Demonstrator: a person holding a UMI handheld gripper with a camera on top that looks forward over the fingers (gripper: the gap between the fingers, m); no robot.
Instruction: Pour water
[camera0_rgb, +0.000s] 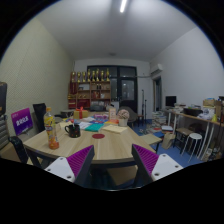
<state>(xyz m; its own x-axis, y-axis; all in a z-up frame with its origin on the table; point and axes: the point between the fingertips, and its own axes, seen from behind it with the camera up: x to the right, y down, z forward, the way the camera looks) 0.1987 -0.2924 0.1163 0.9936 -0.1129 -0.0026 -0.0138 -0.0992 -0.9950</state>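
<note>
My gripper (112, 160) is open and empty, its two fingers with purple pads (80, 160) spread wide above the near edge of a round wooden table (100, 145). On the table's left side, well beyond the fingers, an orange-tinted bottle (50, 130) stands upright. A dark mug (73, 129) stands just right of the bottle. Nothing is between the fingers.
Papers, a green book (94, 127) and a small magenta coaster (98, 136) lie on the table. Chairs stand around it, one with a purple back (22, 122) at the left. A shelf stands at the back wall and desks with stools (192, 140) at the right.
</note>
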